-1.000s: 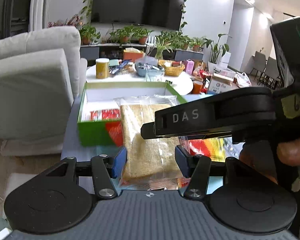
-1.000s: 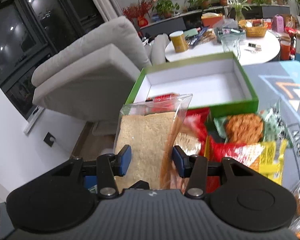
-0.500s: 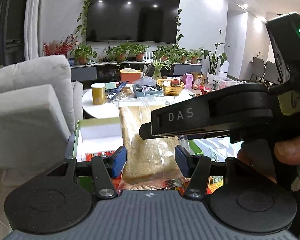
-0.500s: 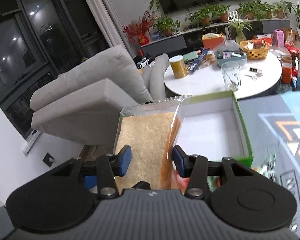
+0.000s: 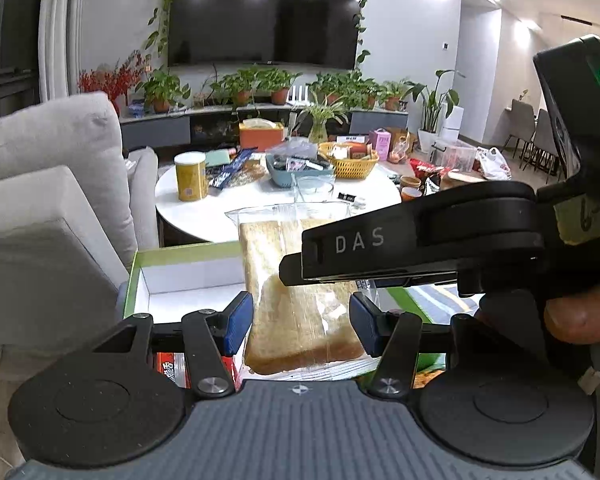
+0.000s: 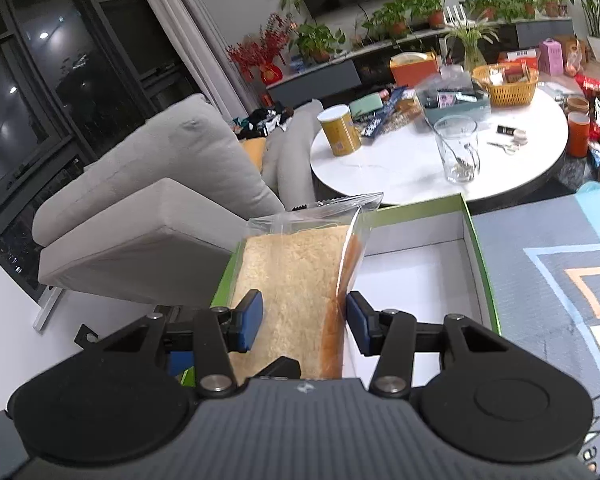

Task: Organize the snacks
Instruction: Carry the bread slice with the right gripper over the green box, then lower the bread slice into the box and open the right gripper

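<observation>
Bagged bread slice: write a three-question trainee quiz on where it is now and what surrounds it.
1. True or false: the bagged bread slice lies flat in the green box.
2. Which holds it? A: left gripper only. B: right gripper only. C: both.
3. Name the yellow container on the round white table.

Key: 1 false, held up between the jaws. 2 C. 3 the yellow canister.

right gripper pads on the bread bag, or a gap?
Touching. In the right wrist view the right gripper has both blue pads against the sides of the bread bag, which hangs clear above the green box.
</observation>
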The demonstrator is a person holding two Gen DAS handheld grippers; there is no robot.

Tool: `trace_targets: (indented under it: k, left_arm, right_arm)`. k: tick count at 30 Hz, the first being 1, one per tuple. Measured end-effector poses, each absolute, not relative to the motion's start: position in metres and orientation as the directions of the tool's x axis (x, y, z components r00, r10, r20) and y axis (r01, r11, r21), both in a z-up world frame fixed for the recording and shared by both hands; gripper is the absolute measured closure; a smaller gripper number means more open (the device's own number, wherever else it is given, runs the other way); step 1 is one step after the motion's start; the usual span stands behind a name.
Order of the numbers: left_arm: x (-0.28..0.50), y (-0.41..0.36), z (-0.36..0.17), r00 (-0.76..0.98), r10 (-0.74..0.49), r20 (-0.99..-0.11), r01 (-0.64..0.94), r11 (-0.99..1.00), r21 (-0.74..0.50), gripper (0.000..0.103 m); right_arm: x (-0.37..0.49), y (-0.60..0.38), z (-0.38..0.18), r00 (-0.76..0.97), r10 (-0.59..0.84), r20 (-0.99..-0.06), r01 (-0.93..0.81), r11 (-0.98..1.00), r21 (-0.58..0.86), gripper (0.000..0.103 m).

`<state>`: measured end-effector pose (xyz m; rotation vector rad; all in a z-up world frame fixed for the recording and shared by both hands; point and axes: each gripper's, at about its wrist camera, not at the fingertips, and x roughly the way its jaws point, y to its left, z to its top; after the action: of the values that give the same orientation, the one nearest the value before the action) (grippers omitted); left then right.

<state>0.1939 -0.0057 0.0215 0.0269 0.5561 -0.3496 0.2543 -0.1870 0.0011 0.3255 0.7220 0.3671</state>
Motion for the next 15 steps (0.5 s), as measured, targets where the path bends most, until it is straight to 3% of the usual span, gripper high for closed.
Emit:
trace_targets:
  k: [15]
  left_arm:
    - [0.231, -0.004, -0.022, 0.734, -0.331, -0.593, 0.335, 0.936, -0.108, 0.055]
  right_arm:
    - [0.281, -0.183, -0.053, 0.579, 0.444, -0.684, -0.149, 0.883, 0.446, 0.038]
